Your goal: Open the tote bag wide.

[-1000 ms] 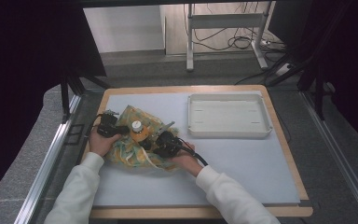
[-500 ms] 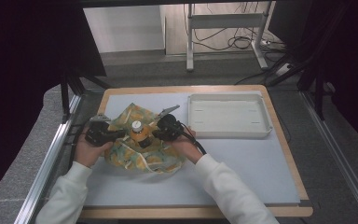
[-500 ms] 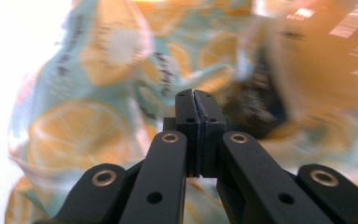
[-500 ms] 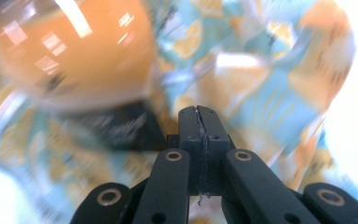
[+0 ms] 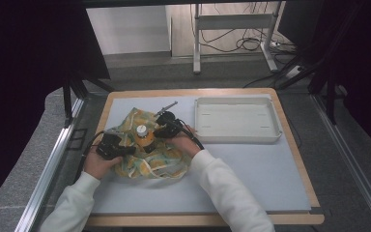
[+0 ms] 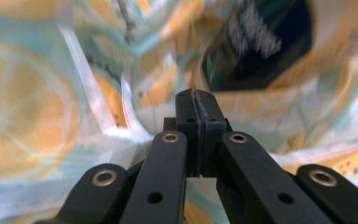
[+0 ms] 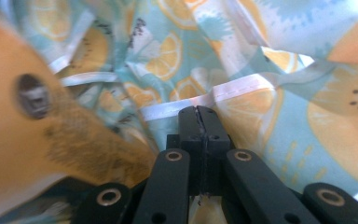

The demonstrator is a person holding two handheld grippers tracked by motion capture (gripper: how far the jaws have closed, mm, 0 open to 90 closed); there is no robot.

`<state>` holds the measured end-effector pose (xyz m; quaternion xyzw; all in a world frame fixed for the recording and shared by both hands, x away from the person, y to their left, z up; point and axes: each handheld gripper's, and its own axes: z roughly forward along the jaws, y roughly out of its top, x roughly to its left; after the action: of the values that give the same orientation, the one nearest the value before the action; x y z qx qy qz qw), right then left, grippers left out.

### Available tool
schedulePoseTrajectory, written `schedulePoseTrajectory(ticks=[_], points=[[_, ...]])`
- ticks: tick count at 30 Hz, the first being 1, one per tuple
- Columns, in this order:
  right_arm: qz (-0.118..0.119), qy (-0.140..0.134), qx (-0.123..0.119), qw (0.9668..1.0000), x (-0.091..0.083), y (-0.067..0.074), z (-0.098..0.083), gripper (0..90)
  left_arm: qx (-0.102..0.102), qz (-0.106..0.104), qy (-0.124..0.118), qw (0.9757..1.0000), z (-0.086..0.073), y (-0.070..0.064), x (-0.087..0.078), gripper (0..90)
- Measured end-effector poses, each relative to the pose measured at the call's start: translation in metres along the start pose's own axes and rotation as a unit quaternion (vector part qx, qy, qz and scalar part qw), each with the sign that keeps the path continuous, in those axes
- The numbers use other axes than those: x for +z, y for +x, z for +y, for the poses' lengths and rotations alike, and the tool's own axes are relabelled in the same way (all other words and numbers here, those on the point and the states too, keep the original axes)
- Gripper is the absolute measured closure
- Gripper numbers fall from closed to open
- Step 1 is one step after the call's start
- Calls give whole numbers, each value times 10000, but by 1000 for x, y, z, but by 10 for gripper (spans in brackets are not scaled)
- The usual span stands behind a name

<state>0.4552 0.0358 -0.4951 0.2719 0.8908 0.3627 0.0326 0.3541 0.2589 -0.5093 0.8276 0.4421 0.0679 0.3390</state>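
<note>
Grey floor and a mess of cables sit behind your table point(image 5: 251, 183), which has a pale blue-grey top with a wooden rim all round. Your cloth point(image 5: 149, 162), the one printed with orange slices on light teal, is bunched up on the left half of that top, and a small orange bottle with a white cap point(image 5: 142, 135) stands upright in the middle of it with the fabric gathered around it. Your left gripper point(image 5: 112, 145) is down at the cloth's left edge, and in the left gripper view point(image 6: 196, 100) its jaws are pressed flat together with the printed fabric right in front of the tips; I honestly can't tell from that blurry shot whether any cloth is pinched in there. Your right gripper point(image 5: 169, 126) sits on the cloth's upper right side, just beside the bottle. In the right gripper view point(image 7: 197, 114) its jaws are closed tight too, with the tips right up against the white hem point(image 7: 233, 91) of the cloth, and the bottle point(image 7: 23, 140) looms big and fuzzy at the left of that shot. Over on the right half of the table there's a shallow white tray point(image 5: 236, 137), well apart from the cloth and both your hands.
</note>
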Motion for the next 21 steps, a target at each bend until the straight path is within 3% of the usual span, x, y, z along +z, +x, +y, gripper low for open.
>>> schedulePoseTrajectory(ticks=[10,21], points=[[-363,19,169,9992,9,-10,2,893,5,-101,137,9999,-12,-2,2,900],[-572,42,372,9977,13,-20,3,893,-61,-200,165,9996,-19,-4,2,900]])
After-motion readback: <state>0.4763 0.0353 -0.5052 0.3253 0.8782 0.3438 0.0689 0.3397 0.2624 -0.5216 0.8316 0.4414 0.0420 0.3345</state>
